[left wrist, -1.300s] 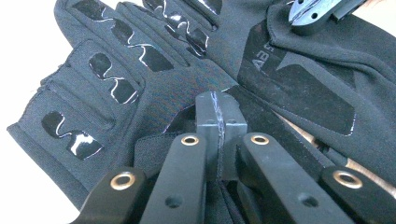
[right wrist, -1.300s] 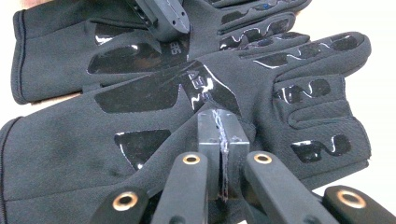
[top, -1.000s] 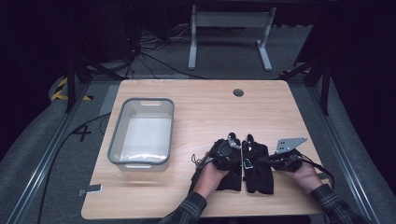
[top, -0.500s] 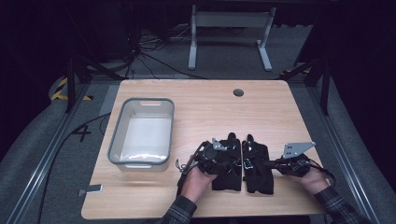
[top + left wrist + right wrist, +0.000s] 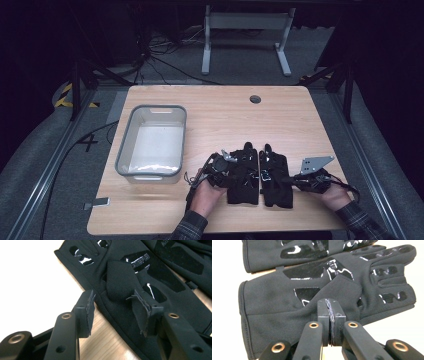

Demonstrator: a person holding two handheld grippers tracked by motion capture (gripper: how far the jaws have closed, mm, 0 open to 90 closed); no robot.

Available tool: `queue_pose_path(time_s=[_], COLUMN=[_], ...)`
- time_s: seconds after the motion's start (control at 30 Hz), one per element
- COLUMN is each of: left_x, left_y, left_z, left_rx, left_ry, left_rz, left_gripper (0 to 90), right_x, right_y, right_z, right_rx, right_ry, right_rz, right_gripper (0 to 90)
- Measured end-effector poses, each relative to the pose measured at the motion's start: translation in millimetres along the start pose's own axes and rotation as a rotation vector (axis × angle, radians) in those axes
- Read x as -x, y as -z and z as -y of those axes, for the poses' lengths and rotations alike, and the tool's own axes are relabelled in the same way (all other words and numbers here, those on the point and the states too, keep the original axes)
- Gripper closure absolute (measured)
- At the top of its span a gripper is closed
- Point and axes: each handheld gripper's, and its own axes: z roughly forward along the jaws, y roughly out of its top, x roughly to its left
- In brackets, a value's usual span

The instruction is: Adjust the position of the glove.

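Observation:
Two black gloves lie palm up side by side on the wooden table point(image 5: 220, 110): the left glove point(image 5: 243, 172) and the right glove point(image 5: 276, 175). My left gripper point(image 5: 231, 166) sits at the left glove's outer edge. Its jaws have just been opening, and in the left gripper view the gripper point(image 5: 116, 308) stands open, with the folded thumb of the left glove point(image 5: 150, 290) lying loose between the pads. My right gripper point(image 5: 288, 179) rests at the right glove's outer edge. In the right gripper view the gripper point(image 5: 329, 303) is shut, pads together, in front of the thumb of the right glove point(image 5: 274, 302).
A grey plastic bin point(image 5: 124, 150) with a white inside stands on the table's left half. A round cable hole point(image 5: 255, 99) lies near the far edge. Bare wood spreads beyond the gloves. A small grey piece point(image 5: 96, 204) sticks out at the front left corner.
My left hand has drawn back leftwards from over the left glove to its edge, and its jaws have opened. The right hand and both gloves stay in place.

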Motion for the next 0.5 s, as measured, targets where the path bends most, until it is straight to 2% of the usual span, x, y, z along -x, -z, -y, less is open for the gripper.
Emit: queue_pose_path(time_s=[0.2, 0.4, 0.5], left_x=[2.3, 1.5, 0.4], left_y=[-3.0, -3.3, -3.0], left_z=[-0.3, -0.7, -0.9], left_rx=[-0.013, -0.011, -0.013], left_ry=[-0.023, -0.025, -0.024], left_rz=[-0.016, -0.016, -0.015], left_gripper=[55.8, 64.5, 71.7], right_x=[0.2, 0.2, 0.8], right_y=[-1.8, -3.0, -3.5], right_z=[0.1, -0.3, -0.7], right_rx=[-0.009, -0.004, -0.001], right_ry=[0.004, 0.001, 0.0], right_rz=[-0.006, -0.005, -0.007], right_gripper=[89.5, 89.5, 89.5])
